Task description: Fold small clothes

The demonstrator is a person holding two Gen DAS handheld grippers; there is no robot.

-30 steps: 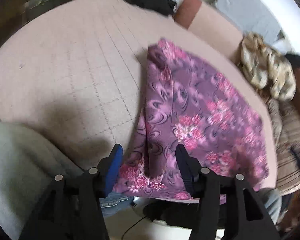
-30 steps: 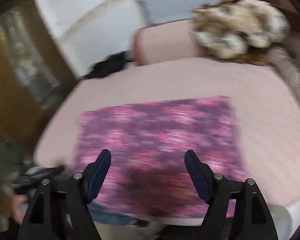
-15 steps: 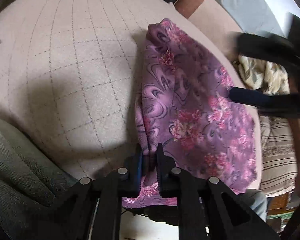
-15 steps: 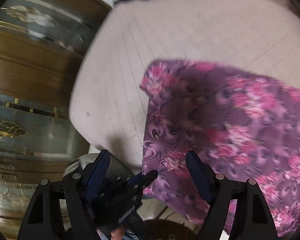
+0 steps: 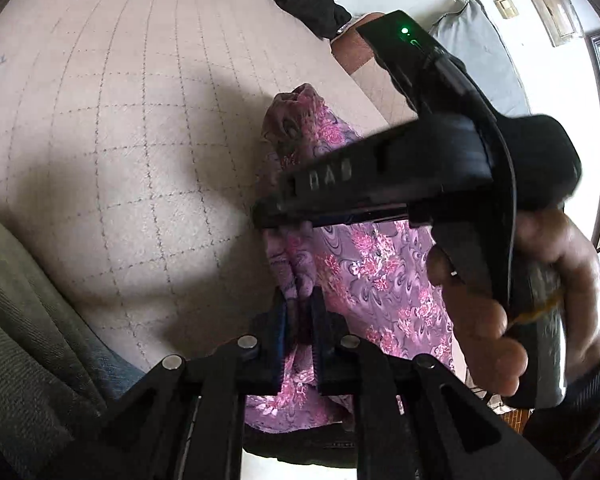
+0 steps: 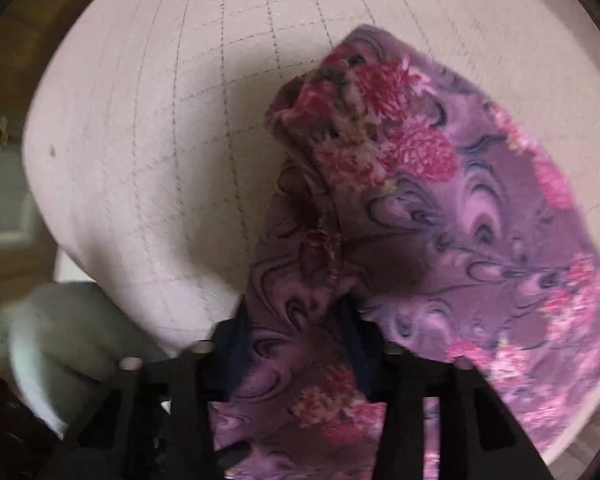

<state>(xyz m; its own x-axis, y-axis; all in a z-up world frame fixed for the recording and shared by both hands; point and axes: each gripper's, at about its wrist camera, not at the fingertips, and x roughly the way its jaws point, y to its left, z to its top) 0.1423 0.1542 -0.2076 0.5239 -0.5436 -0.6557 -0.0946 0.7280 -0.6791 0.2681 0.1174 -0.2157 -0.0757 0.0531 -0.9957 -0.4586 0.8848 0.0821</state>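
Left wrist view shows the left gripper (image 5: 298, 322) clamped tight on the near edge of the purple floral garment (image 5: 364, 276), with a ridge of cloth pinched between its blue pads. The right gripper (image 6: 296, 340), pointing almost straight down at the same edge a little farther along, is closing its jaws with a gathered band of the fabric between them; the pads appear to bear on the cloth already, though blur prevents a firm finding.

Risks noted:
- The right jaws may take only the top layer of a bunched fold. Cause: the fabric is rucked up between the fingers, not flat. On lifting, the lower layer would slip out and the fold would come out crooked.
- The two grips sit near each other on one edge. Pulling them apart unevenly would skew the hem or drag the whole piece across the quilted pink cushion (image 5: 112, 152).
- The near edge overhangs the cushion front; a lost grip could let the garment slide off.

Position: the garment lies spread on the cushion, its near edge held in both grippers, its body extending away from them.
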